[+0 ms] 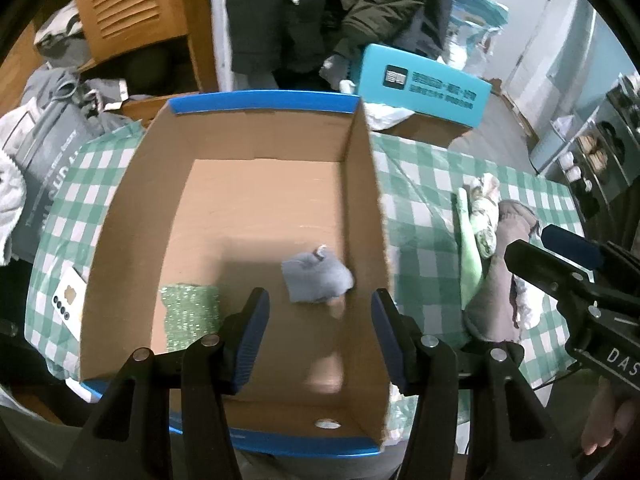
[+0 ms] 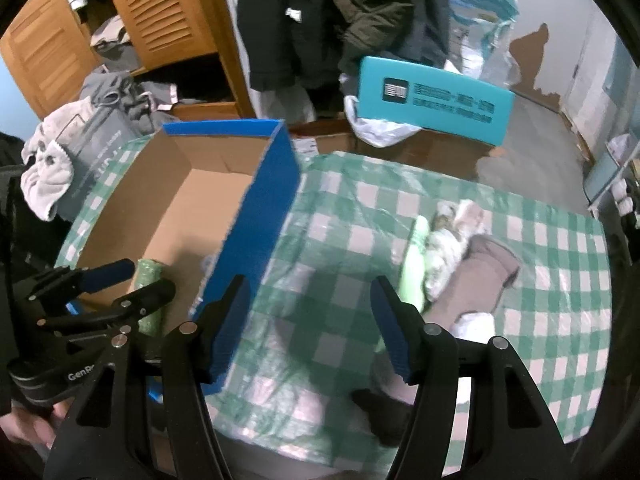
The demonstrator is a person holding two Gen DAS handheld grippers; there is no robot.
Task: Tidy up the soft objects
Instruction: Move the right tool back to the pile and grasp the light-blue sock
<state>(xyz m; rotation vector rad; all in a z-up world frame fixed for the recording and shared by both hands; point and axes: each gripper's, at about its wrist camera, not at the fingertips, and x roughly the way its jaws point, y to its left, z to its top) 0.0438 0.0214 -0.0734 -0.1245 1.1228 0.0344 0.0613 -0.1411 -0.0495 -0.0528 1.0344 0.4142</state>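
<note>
While both hand-held grippers hang above the counter (image 1: pixel 420 168), which is covered by a green-and-white checked cloth, neither holds anything. Left hand-held gripper (image 1: pixel 320 312): jaws apart, nothing between the blue pads, poised over the near part of an open cardboard box (image 1: pixel 364 208) with blue outer walls. On the box floor lie two soft items: a crumpled grey cloth (image 1: pixel 316 280), near the right wall, and a green textured pad (image 1: pixel 190 316), towards the near left corner; the two are apart from each other. Right hand-held gripper (image 2: pixel 310 312): jaws apart and empty, hanging over bare checked cloth just right of the box's blue wall. Further right on the counter lies a loose pile of soft items not yet in the box: a light green strip (image 2: pixel 414 264), a pale patterned bundle (image 2: pixel 448 240) touching it, a brown-grey cloth (image 2: pixel 476 276) beside both, and a white piece (image 2: pixel 476 324) at the near edge of the pile. A small dark item (image 2: pixel 378 408) lies near the counter's front edge; what it is cannot be told. A phone (image 1: pixel 68 296) lies on the cloth left of the box. Behind the counter stands a teal box (image 1: pixel 424 88) and a wooden louvred cabinet (image 2: pixel 160 16).
</note>
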